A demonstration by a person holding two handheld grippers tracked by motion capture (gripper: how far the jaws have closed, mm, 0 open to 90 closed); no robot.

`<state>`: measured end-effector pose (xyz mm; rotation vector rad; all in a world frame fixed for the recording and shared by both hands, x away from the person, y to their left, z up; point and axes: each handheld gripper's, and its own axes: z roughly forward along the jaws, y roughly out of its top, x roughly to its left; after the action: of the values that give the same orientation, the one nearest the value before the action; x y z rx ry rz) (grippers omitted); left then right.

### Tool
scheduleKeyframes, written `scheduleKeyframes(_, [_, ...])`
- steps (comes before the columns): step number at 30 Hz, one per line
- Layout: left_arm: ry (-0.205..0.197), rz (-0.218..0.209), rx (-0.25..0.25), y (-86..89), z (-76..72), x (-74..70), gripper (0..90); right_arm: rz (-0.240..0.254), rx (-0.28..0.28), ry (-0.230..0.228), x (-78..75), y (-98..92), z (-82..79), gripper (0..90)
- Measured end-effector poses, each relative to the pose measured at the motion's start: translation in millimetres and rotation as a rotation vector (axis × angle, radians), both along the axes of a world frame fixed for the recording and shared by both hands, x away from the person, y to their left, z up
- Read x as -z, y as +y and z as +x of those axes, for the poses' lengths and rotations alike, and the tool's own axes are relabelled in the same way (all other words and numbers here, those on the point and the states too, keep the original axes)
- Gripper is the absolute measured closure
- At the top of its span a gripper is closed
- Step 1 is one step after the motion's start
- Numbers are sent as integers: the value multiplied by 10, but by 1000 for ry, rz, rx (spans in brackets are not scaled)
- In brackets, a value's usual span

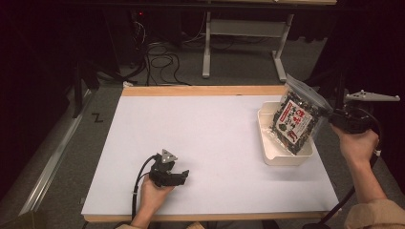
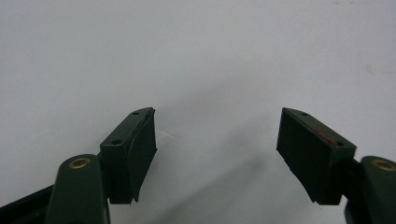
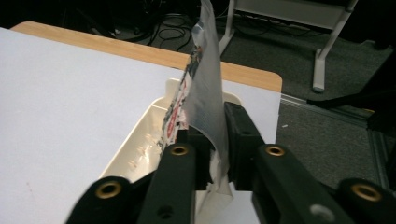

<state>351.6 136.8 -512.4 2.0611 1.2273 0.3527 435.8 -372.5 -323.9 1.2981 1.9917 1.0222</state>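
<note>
A clear snack bag with a red, white and black label hangs tilted over a white tray at the table's right side; its lower end is down inside the tray. My right gripper grips the bag's right edge from the side, above the table's right edge. In the right gripper view the jaws pinch the bag edge-on, with the tray below. My left gripper rests on the table near the front left, and its jaws stand apart with only white tabletop between them.
The white tabletop has a wooden rim along its far edge. Beyond it, cables lie on the dark floor and a grey desk frame stands there.
</note>
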Motion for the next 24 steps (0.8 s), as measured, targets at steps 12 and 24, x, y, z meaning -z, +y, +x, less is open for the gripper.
scheduleKeyframes(12, [-10, -20, -8, 8, -5, -17, 293, 26, 34, 4, 82, -116, 10, 746])
scheduleKeyframes(24, [-27, -22, -16, 26, -35, -39, 295, 16, 59, 1, 74, -151, -29, 552])
